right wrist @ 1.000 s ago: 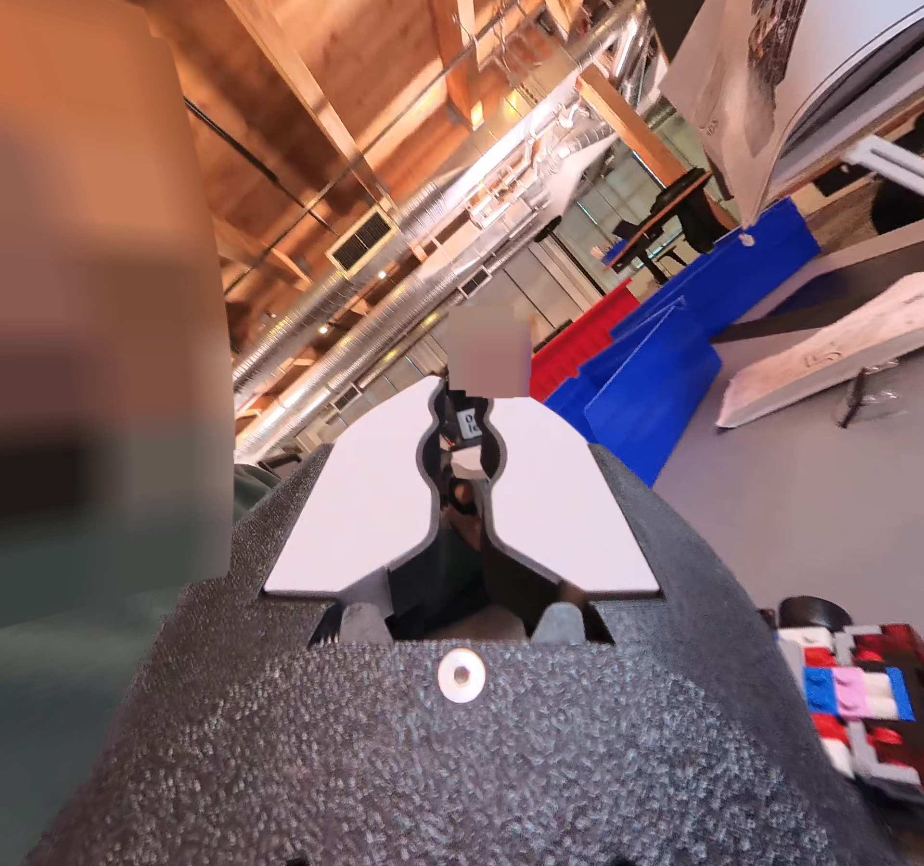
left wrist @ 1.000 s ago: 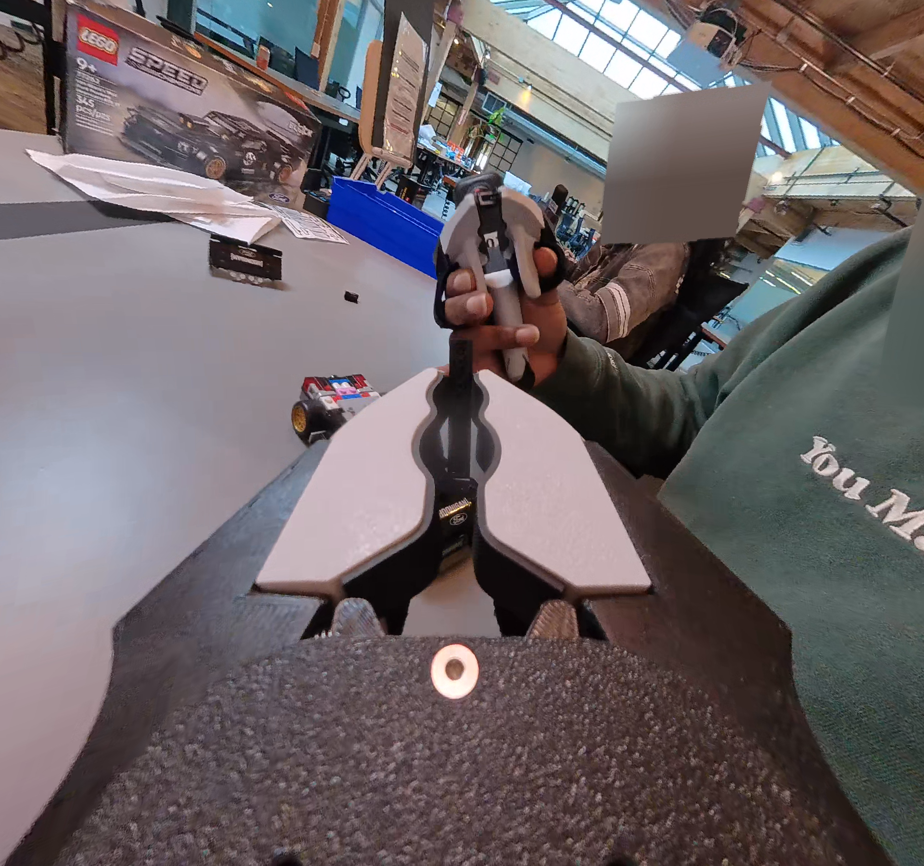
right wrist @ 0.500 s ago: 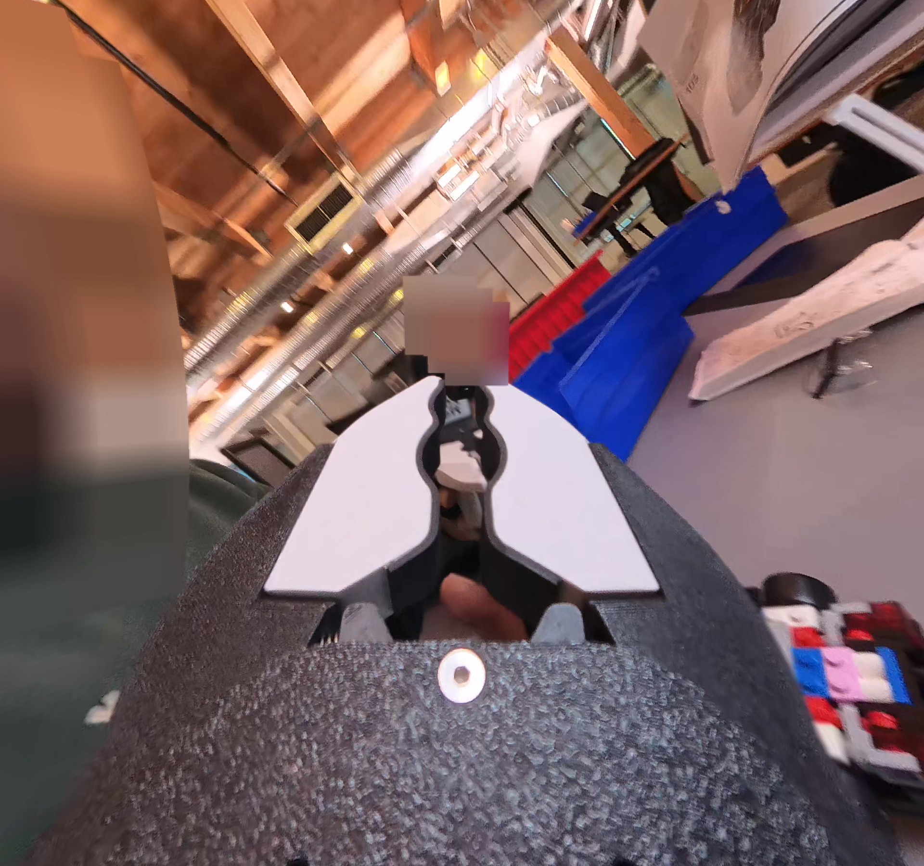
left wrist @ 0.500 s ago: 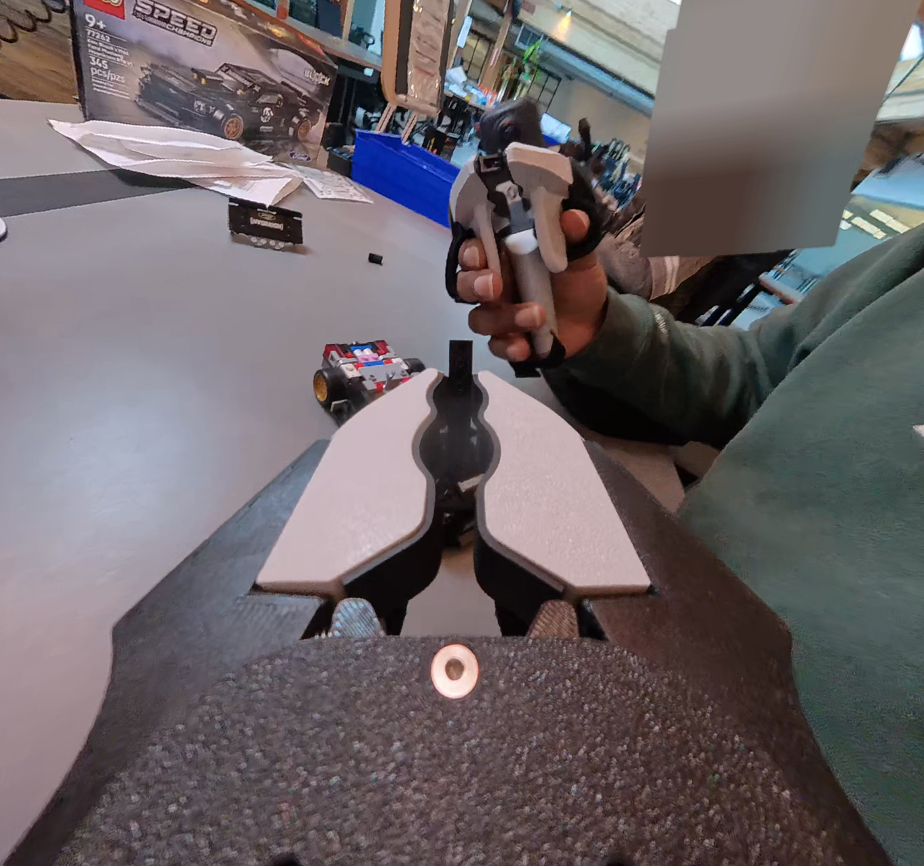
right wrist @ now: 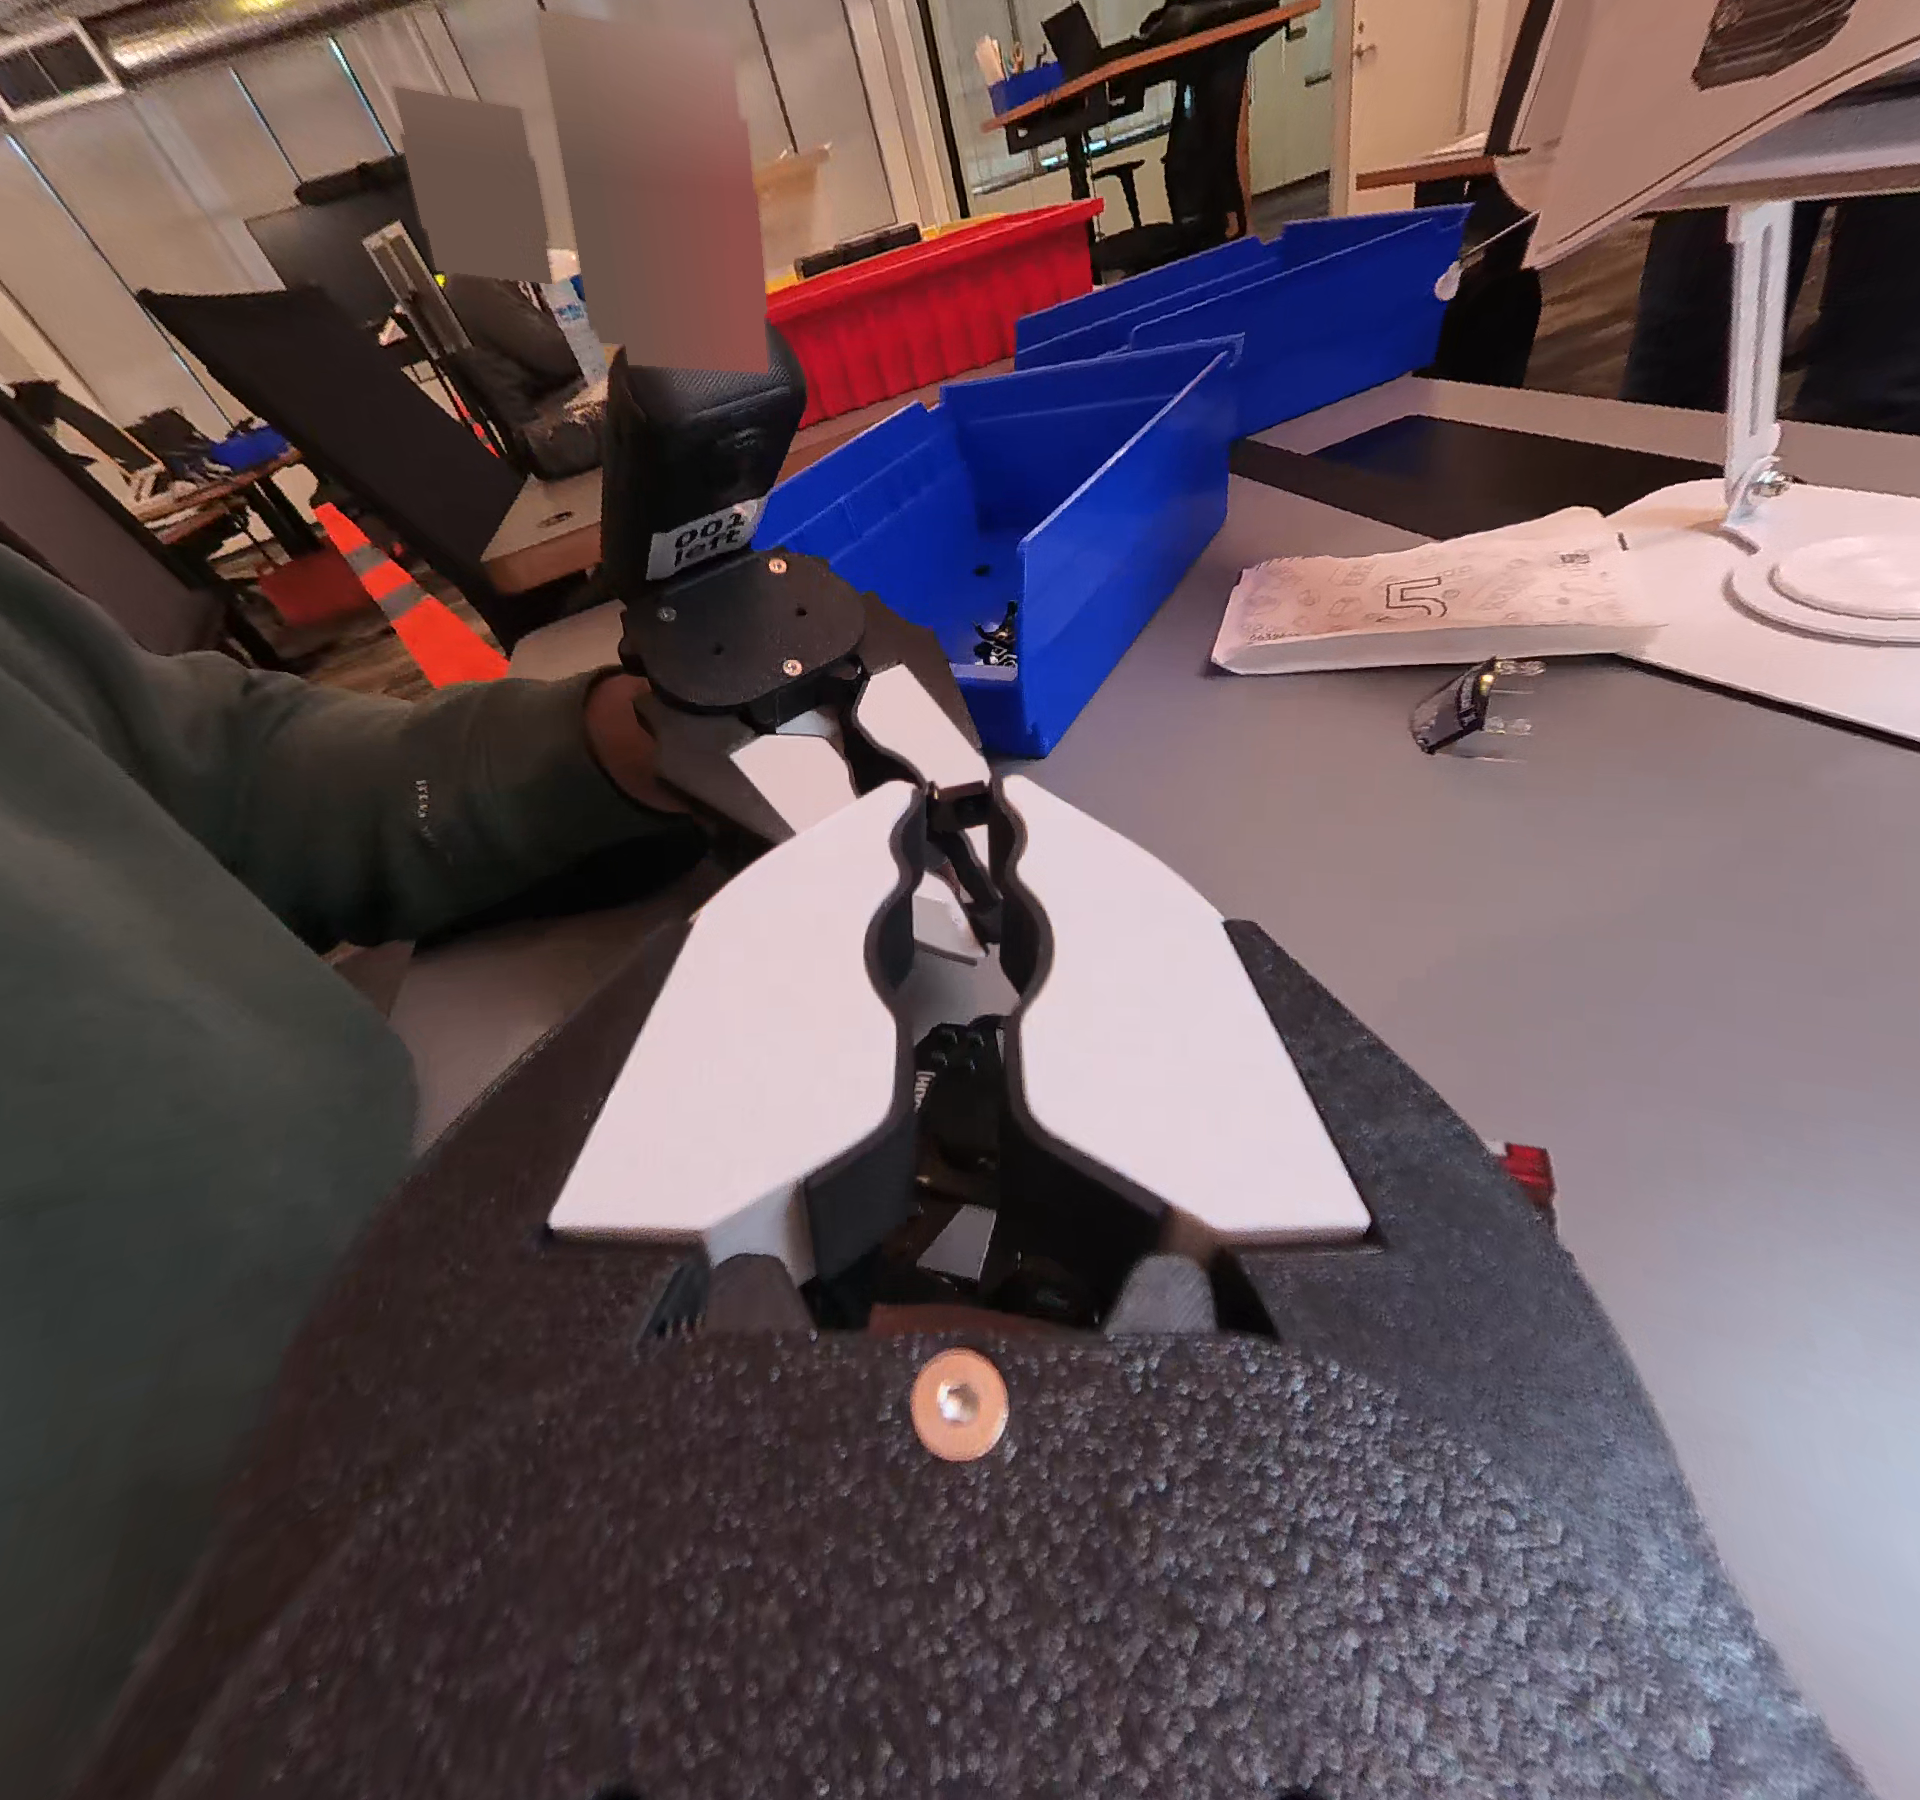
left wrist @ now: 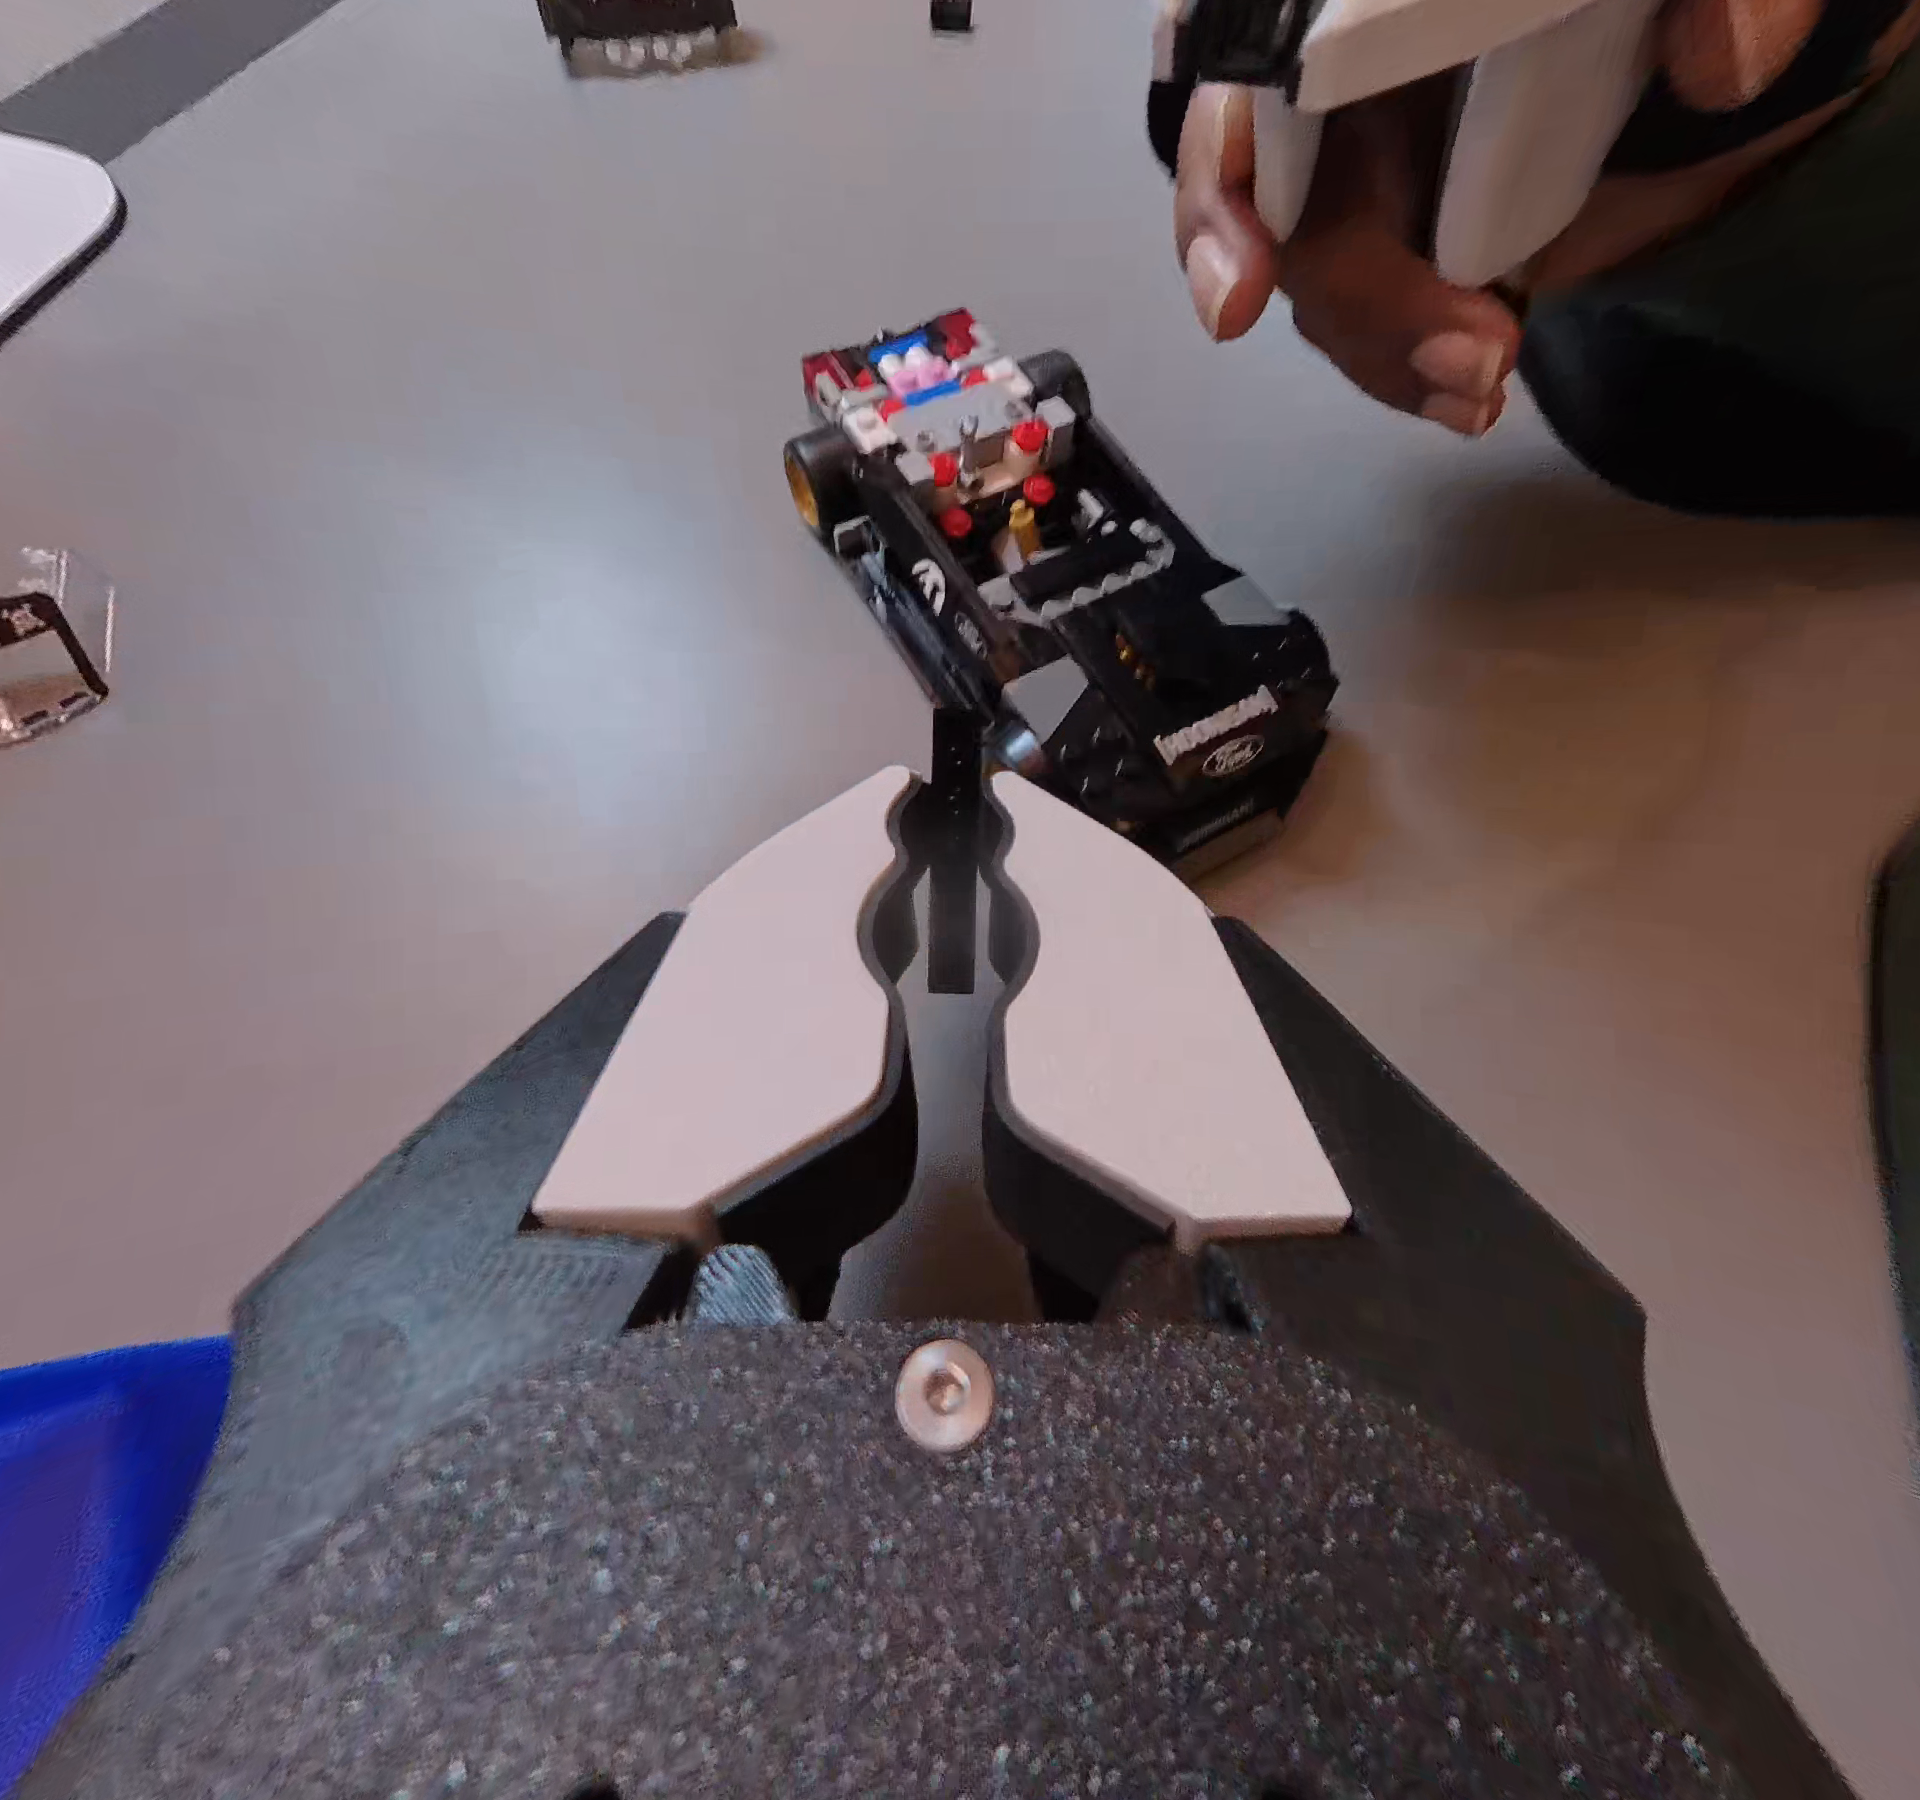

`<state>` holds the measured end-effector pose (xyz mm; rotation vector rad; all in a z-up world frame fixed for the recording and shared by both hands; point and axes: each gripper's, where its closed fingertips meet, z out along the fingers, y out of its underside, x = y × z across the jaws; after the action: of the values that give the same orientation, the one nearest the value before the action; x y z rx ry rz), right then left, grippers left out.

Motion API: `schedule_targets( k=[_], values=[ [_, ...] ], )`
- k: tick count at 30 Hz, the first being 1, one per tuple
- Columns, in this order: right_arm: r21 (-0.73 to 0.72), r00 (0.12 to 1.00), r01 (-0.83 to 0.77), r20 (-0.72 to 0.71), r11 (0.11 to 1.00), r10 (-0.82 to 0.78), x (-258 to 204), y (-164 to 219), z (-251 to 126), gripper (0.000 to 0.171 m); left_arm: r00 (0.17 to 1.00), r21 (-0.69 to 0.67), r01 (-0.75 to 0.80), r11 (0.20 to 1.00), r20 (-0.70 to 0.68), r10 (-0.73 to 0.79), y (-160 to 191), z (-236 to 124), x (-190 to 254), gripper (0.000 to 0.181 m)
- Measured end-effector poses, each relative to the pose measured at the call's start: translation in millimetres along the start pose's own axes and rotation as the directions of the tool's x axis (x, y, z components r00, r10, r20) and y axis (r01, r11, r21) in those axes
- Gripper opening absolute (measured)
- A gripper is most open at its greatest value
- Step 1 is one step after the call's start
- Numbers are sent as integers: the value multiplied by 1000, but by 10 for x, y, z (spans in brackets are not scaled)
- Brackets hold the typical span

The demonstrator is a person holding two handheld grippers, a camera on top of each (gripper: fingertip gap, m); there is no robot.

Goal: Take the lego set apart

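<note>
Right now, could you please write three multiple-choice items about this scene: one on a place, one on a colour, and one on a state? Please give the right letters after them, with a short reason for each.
1. Where is the Lego car?
A. On the grey table
B. Inside a blue bin
C. Between the right gripper's fingers

2. What colour is the thin piece in the left gripper?
A. Red
B. Black
C. White

3. In what state is the left gripper?
A. Wide open and empty
B. Lying flat on the table
C. Shut on the thin piece

Answers:
1. A, since the left wrist view shows the car resting on the table surface just beyond the fingertips.
2. B, since the bar sticking out past the fingertips is black all along.
3. C, since the two fingers close on the bar from both sides.
</note>
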<state>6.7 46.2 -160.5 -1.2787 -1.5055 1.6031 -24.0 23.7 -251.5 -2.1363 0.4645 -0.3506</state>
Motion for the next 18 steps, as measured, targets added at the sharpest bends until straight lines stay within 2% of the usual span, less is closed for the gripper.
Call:
schedule_targets(
  k=[4, 6, 8, 10, 12, 14, 16, 18],
  values=[
    [-52, 999, 44, -11, 998, -45, -18, 110, 47, 11, 1000, -77, -24, 997, -17, 23, 141, 31, 19, 9],
    [-77, 998, 66, -6, 995, -67, -44, 169, 72, 11, 999, -71, -32, 997, -40, 29, 120, 22, 60, 18],
    [-89, 995, 101, -2, 991, -101, -80, 204, 92, 11, 996, 1, -25, 1000, -91, 25, -7, -42, 128, 25],
    [-75, 986, 169, 0, 983, -170, -135, 187, 102, 11, 979, 123, 75, 990, -199, -49, -225, -157, 231, 25],
    [-68, 963, 270, 1, 960, -271, -205, 174, 107, 11, 913, 221, 254, 942, -375, -158, -455, -301, 350, 24],
    [-64, 926, 377, -6, 924, -378, -277, 171, 118, 11, 824, 255, 416, 873, -512, -243, -612, -410, 398, 24],
    [-68, 886, 461, -27, 885, -464, -322, 173, 135, 11, 743, 236, 514, 825, -603, -290, -687, -451, 461, 23],
    [-70, 854, 516, -37, 854, -519, -368, 181, 156, 11, 704, 189, 539, 821, -636, -316, -675, -411, 545, 22]
  ],
)
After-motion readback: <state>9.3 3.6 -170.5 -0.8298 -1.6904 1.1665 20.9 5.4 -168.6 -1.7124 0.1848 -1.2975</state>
